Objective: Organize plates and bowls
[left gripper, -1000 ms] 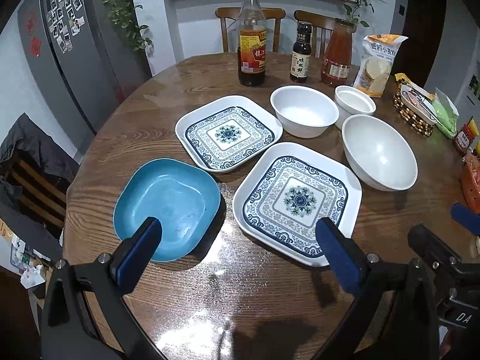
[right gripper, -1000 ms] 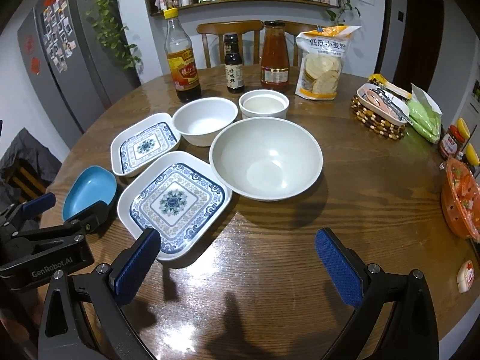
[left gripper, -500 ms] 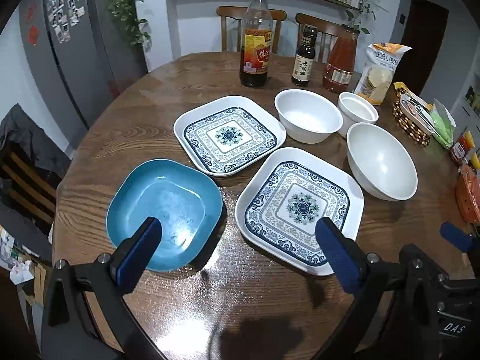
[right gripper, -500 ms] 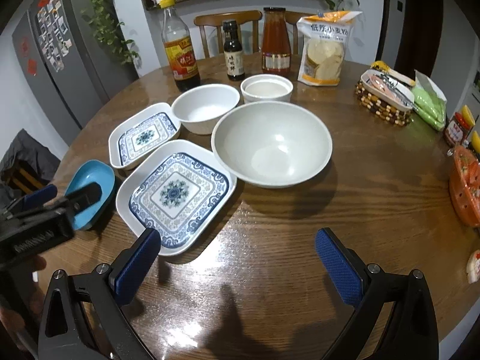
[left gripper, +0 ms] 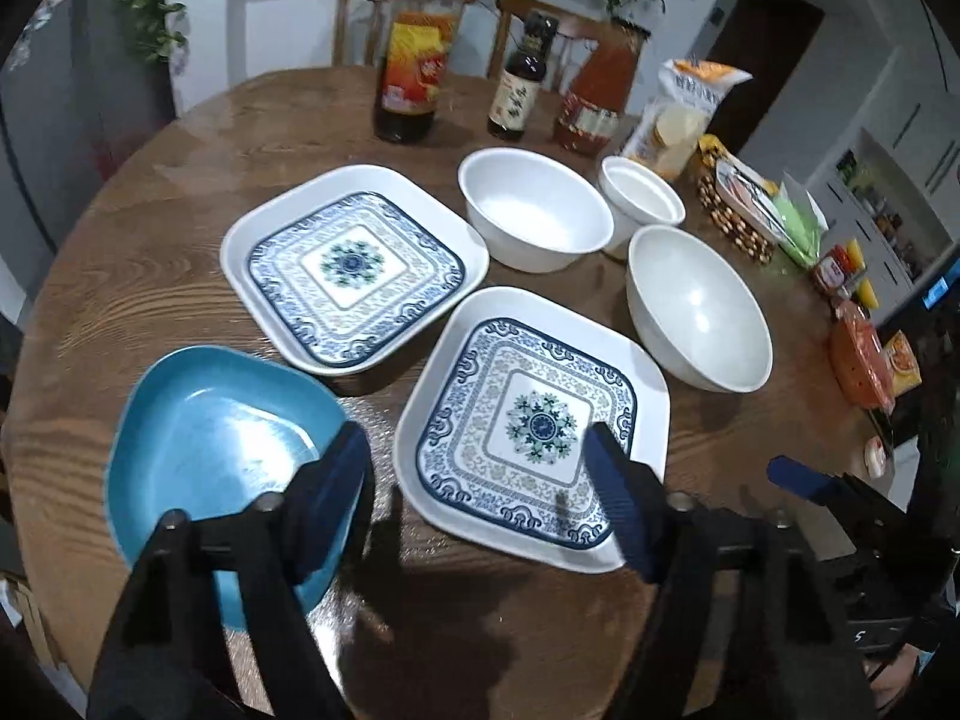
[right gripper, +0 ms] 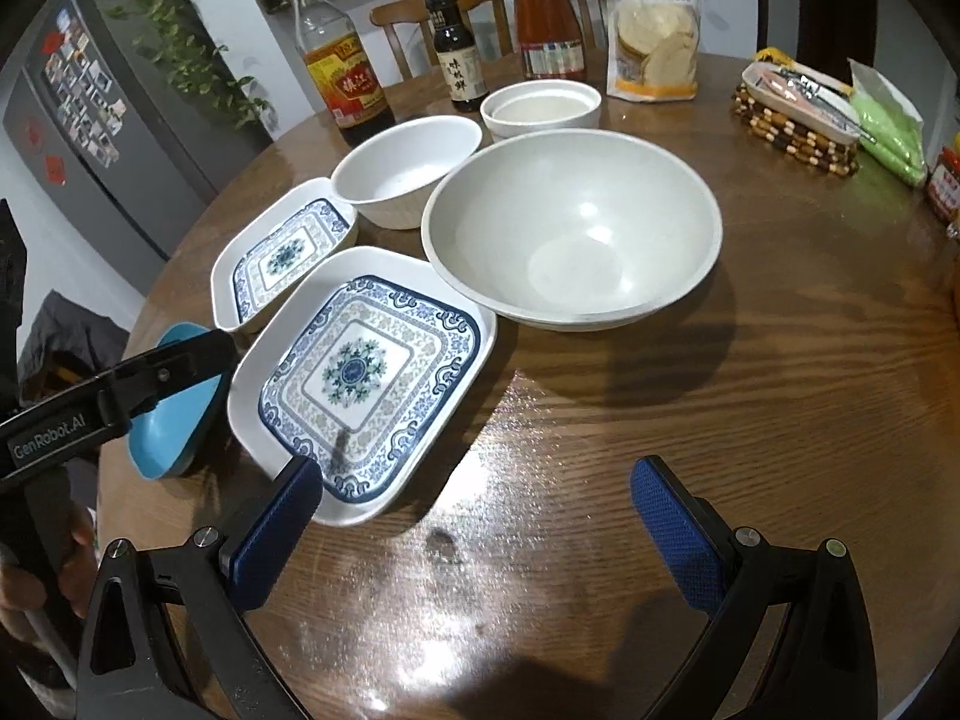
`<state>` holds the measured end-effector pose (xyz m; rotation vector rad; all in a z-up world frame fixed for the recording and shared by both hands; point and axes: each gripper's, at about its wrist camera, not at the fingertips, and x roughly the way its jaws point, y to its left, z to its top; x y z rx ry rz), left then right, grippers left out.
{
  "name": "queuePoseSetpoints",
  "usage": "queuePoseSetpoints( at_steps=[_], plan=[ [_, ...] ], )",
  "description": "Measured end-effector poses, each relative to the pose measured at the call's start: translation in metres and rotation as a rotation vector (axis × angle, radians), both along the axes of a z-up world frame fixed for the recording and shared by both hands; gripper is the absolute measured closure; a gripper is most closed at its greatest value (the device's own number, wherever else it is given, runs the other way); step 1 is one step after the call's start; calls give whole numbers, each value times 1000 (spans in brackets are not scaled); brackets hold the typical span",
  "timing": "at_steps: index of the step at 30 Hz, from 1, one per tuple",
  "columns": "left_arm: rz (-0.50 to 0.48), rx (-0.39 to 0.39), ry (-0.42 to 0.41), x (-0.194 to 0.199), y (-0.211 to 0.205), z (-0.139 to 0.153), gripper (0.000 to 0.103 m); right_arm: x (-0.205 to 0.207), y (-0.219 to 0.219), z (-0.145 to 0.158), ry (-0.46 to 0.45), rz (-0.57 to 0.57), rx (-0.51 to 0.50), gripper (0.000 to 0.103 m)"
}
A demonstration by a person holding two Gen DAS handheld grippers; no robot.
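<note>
A blue dish [left gripper: 210,450] lies at the near left of the round wooden table [left gripper: 150,228]. Two blue-patterned square plates sit beside it, one near [left gripper: 534,420] and one farther back [left gripper: 354,276]. Behind them stand a large white bowl [left gripper: 696,312], a medium bowl [left gripper: 534,216] and a small bowl [left gripper: 642,198]. My left gripper [left gripper: 474,480] hovers over the gap between the blue dish and the near plate. Its jaws are closing and no pad presses on anything. My right gripper [right gripper: 480,516] is open over bare wood, its left finger at the near plate's [right gripper: 366,372] front corner.
Three sauce bottles [left gripper: 414,60] and a bag of flour [right gripper: 654,24] stand along the far edge. A beaded trivet with a tray [right gripper: 792,114], green packets and jars crowd the right edge. Chairs stand behind the table, a grey fridge [right gripper: 90,120] to the left.
The left gripper's jaws have narrowed and it has tipped down toward the blue dish and near plate. The right gripper has sunk toward the table, closer to the near plate and large bowl.
</note>
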<state>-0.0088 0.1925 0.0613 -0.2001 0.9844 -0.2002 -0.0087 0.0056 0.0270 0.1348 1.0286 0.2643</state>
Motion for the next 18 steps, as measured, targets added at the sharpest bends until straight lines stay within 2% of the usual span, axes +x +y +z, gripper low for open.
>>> queuePoseSetpoints(
  at_steps=[4, 7, 9, 12, 14, 18],
  plan=[
    [-27, 16, 5, 10, -3, -4, 32, 8, 5, -8, 13, 8, 9, 0],
    [-49, 22, 34, 20, -4, -11, 48, 14, 9, -14, 28, 16, 19, 2],
    [-67, 14, 57, 25, -4, -16, 65, 17, 11, -16, 34, 27, 22, 11],
    [-75, 16, 77, 29, -3, -22, 72, 22, 14, -22, 55, 42, 39, 21],
    [-70, 16, 87, 31, -3, -25, 73, 25, 15, -25, 70, 52, 52, 25],
    [-51, 27, 72, 34, 1, -23, 73, 28, 19, -26, 75, 63, 57, 25]
  ],
)
